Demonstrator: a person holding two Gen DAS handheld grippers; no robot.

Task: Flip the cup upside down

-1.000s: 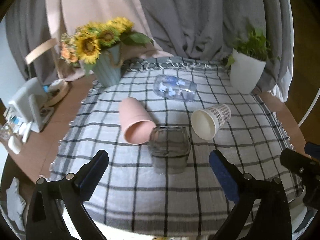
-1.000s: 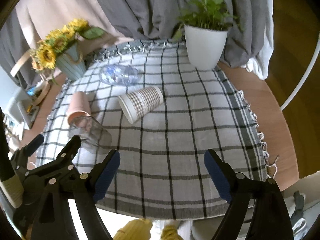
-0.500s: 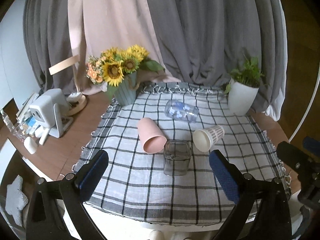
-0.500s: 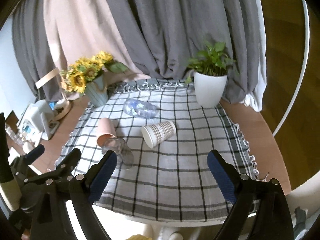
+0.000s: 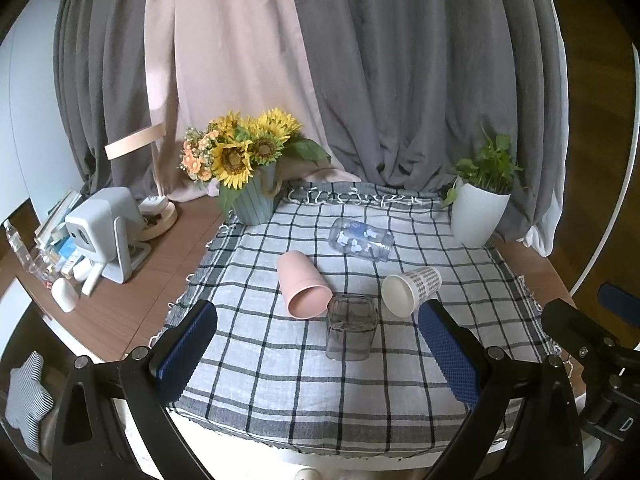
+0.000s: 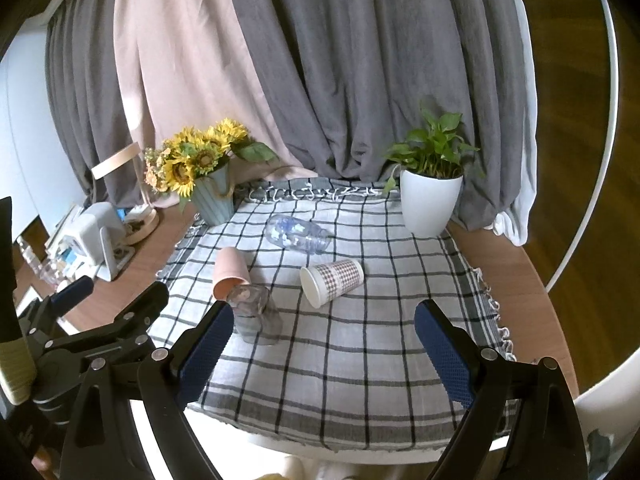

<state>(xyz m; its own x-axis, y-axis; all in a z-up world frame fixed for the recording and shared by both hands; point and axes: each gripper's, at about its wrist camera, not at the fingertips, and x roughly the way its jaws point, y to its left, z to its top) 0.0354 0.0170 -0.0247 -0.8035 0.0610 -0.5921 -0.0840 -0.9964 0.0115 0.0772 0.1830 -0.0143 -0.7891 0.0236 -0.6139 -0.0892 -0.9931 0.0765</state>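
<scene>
Both tools pulled back — glass cup [image 5: 351, 327] upside down, ahead.

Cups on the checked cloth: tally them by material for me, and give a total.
Pink plastic cup, lying on its side: 1
Paper cup with check pattern, lying on its side: 1
Clear printed glass, lying on its side: 1
Smoky clear tumbler, standing: 1
Total: 4
</scene>
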